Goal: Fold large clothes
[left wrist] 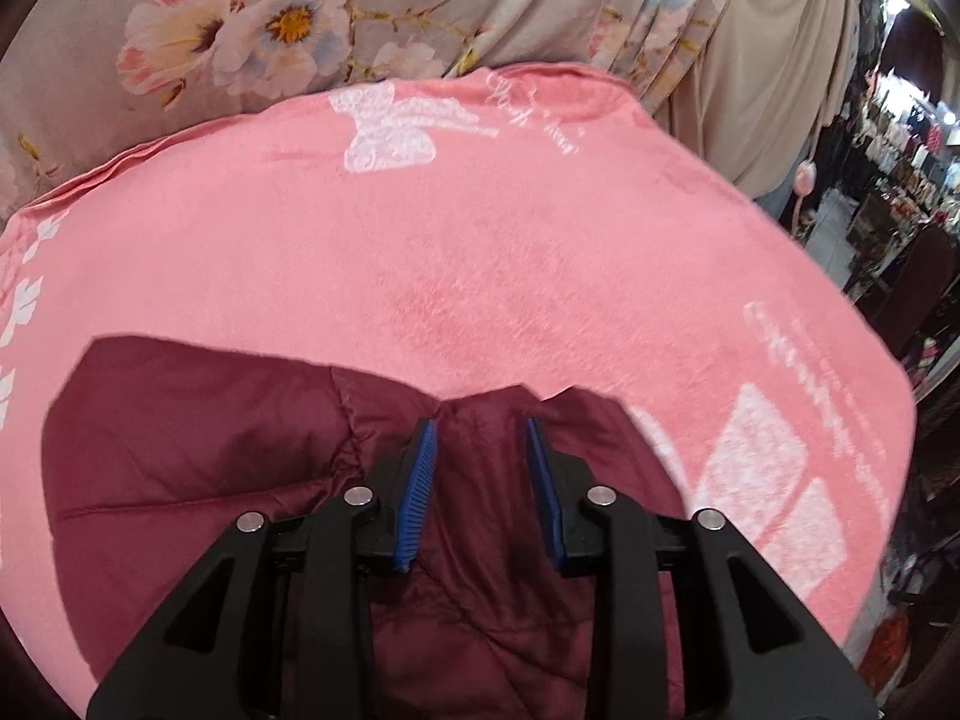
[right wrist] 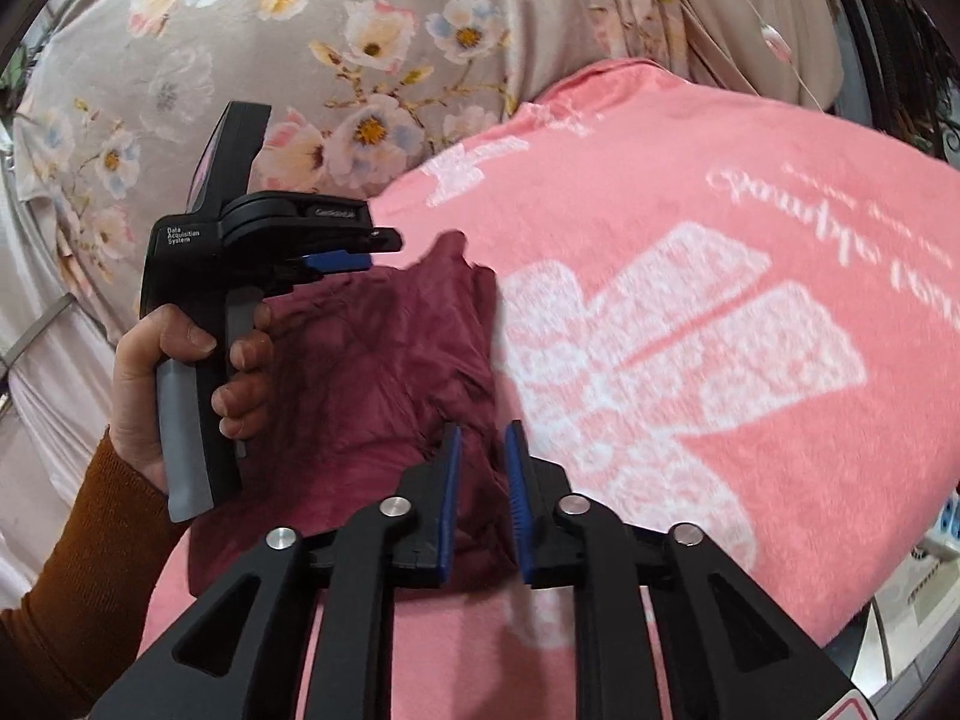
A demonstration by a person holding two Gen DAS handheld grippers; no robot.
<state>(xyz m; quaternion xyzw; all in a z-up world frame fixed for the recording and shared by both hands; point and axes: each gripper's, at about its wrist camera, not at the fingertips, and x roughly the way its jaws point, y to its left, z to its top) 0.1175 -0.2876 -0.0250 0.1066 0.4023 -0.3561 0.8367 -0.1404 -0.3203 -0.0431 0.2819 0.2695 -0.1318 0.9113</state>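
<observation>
A maroon quilted garment [left wrist: 240, 468] lies folded on a pink blanket [left wrist: 480, 252]. My left gripper [left wrist: 480, 420] hovers over the garment's far edge, jaws apart with maroon cloth bunched between the blue pads [left wrist: 420, 468]; a grip is not clear. In the right wrist view the garment [right wrist: 372, 372] lies left of centre. My right gripper [right wrist: 483, 429] has its jaws narrowly apart around a fold at the garment's right edge. The left gripper [right wrist: 360, 255] shows there side-on at the garment's far end, held by a hand [right wrist: 180, 360].
The pink blanket [right wrist: 720, 330] with white bow prints covers the work surface. Floral grey bedding [left wrist: 270, 18] and beige cloth [left wrist: 780, 90] lie behind it. A shop interior with racks [left wrist: 900, 138] is at the right, past the blanket's edge.
</observation>
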